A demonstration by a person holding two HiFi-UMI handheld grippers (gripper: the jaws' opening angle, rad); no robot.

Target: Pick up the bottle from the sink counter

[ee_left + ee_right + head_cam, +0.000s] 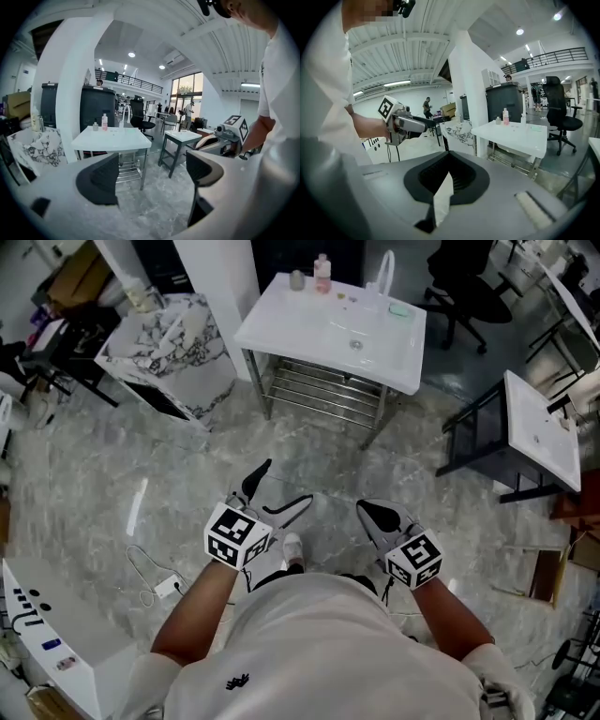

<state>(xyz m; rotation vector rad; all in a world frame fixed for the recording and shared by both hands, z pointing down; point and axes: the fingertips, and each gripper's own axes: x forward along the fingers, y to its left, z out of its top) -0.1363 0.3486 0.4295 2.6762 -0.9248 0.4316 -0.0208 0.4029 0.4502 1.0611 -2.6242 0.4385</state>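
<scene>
Bright, even ceiling lights shine high beyond the left gripper; gripper views warp and darken at edges.

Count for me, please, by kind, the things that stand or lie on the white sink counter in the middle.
bottle: 1
small grey pot: 1
green pad: 1
tap: 1
Total: 4
The tiny bits near the tap are too small to name and are left out.
</scene>
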